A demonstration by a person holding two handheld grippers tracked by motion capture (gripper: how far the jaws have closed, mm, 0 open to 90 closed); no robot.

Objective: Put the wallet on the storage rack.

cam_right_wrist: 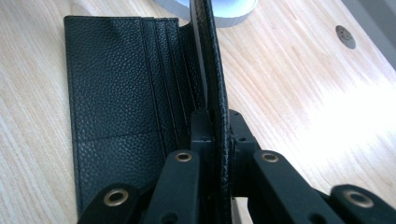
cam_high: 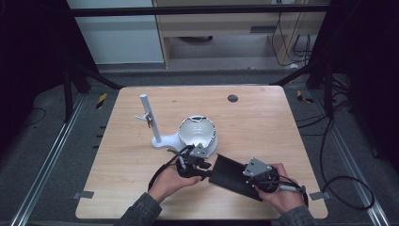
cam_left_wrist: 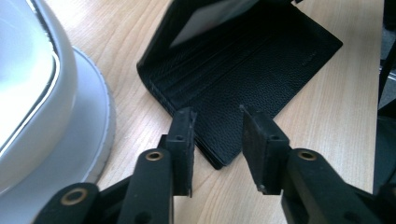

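Your sleeves (cam_high: 141, 209) are dark grey. Each gripper, left (cam_left_wrist: 217, 126) and right (cam_right_wrist: 218, 126), has black jaws with brass-ringed rivets, a grey three-cornered top plate and a trailing black cable.

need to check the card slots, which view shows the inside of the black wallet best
The right gripper view: the wallet lies open with its card slots plain, one flap upright and clamped in the right gripper. The left gripper view shows the slots at a slant behind the open left gripper. The high view shows just a dark slab.
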